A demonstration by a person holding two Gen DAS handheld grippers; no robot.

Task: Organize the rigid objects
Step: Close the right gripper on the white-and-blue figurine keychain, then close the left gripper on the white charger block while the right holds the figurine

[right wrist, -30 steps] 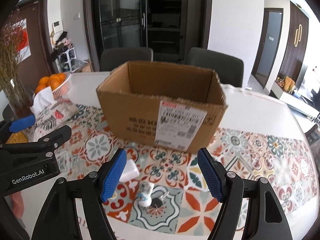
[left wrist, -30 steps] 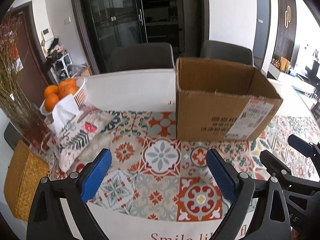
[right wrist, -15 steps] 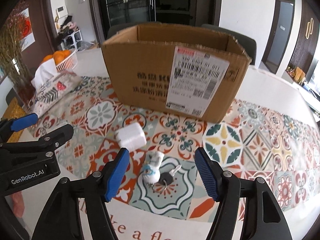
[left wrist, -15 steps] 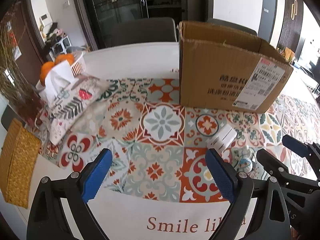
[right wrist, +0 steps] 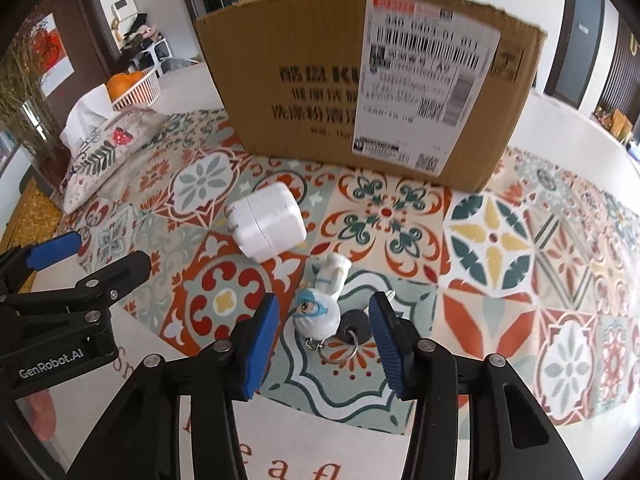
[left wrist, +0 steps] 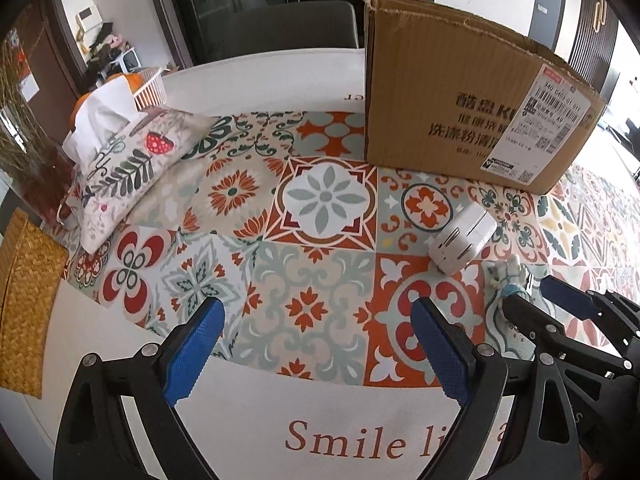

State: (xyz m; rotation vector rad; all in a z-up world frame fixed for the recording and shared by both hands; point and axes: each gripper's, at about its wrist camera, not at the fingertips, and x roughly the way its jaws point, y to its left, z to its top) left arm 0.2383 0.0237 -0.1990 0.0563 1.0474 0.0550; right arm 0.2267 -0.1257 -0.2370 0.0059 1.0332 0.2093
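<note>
A white figurine keychain (right wrist: 321, 300) with a dark key and ring (right wrist: 352, 326) lies on the patterned tablecloth. My right gripper (right wrist: 323, 322) is open, its blue pads on either side of the figurine's head and the key, not touching. A white power adapter (right wrist: 266, 222) lies just behind and left; it also shows in the left wrist view (left wrist: 464, 238). A cardboard box (right wrist: 372, 76) stands behind, open at the top. My left gripper (left wrist: 316, 344) is open and empty, low over the tablecloth's front edge, left of the right gripper (left wrist: 560, 304).
A fabric tissue pouch (left wrist: 124, 164) lies at the left, with a white basket of oranges (left wrist: 140, 88) behind it. A woven mat (left wrist: 24, 300) and a vase of dried stems (left wrist: 24, 120) are at the far left. Chairs stand behind the table.
Both grippers have dropped lower and moved forward. The right gripper's jaws have narrowed and now straddle the keychain. The box looms larger.
</note>
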